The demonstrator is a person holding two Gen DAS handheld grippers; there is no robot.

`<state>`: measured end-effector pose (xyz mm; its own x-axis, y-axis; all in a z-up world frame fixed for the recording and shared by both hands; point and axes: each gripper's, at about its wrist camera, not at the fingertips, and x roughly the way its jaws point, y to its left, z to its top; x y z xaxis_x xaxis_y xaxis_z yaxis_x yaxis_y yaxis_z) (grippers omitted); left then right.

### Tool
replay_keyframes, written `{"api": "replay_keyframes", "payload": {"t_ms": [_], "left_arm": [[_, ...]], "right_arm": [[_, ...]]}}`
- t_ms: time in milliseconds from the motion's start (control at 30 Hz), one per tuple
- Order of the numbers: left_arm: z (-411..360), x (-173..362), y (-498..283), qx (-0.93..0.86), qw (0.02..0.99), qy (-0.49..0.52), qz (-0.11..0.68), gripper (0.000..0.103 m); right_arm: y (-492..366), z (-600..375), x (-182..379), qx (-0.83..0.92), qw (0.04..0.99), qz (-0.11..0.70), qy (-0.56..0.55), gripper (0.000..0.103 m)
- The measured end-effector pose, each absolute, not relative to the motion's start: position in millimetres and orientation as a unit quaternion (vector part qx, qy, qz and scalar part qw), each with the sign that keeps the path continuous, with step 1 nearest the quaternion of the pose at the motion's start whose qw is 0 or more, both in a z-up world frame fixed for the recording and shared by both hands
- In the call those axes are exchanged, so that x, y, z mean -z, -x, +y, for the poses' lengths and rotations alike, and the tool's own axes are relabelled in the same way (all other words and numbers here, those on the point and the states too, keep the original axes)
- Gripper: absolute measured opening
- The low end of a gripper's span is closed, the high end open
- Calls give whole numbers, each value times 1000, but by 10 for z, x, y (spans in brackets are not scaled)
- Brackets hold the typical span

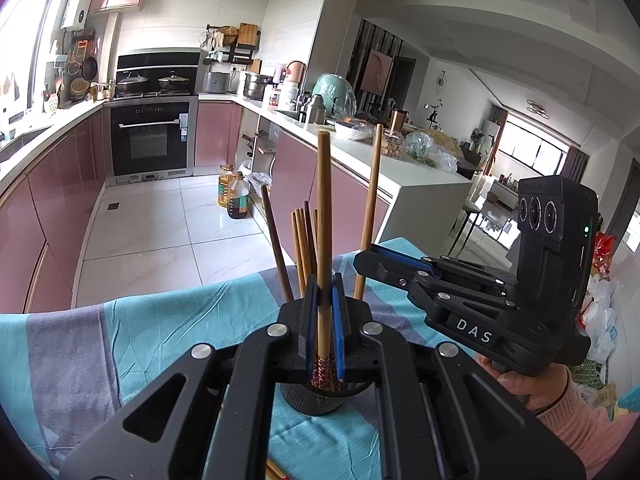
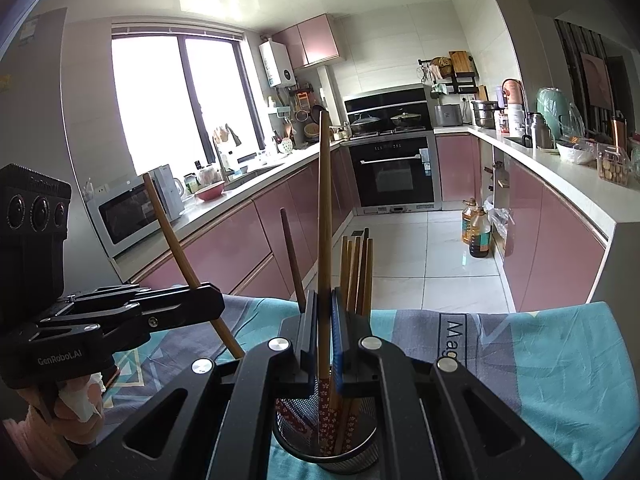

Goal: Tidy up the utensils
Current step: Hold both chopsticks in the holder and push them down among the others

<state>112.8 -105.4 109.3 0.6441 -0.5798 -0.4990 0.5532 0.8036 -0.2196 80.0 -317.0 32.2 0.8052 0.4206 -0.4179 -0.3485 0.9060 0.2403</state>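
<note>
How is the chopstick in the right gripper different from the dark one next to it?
The chopstick in the right gripper is light tan; the dark chopstick is deep brown. The tan one is pinched between shut jaws; the dark one leans left, unheld. The tan one's top shows higher. Both point up above the mesh cup.

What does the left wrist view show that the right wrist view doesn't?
Left wrist only: the living room window beyond the white counter end. Right wrist only: the white microwave and big kitchen window. Both: the black mesh utensil cup holding wooden chopsticks on the teal striped cloth, the black oven, and each claw (left claw, right claw) shut on a chopstick.
</note>
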Motion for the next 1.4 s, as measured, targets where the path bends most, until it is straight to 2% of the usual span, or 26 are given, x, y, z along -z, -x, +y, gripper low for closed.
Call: {"api": "replay_keyframes", "payload": {"t_ms": [1400], "left_arm": [[-1328,-707,-1379,302,893,-9,334,7]], "right_arm": [[-910,-3155,-6,-190,939,276,-79,6]]}}
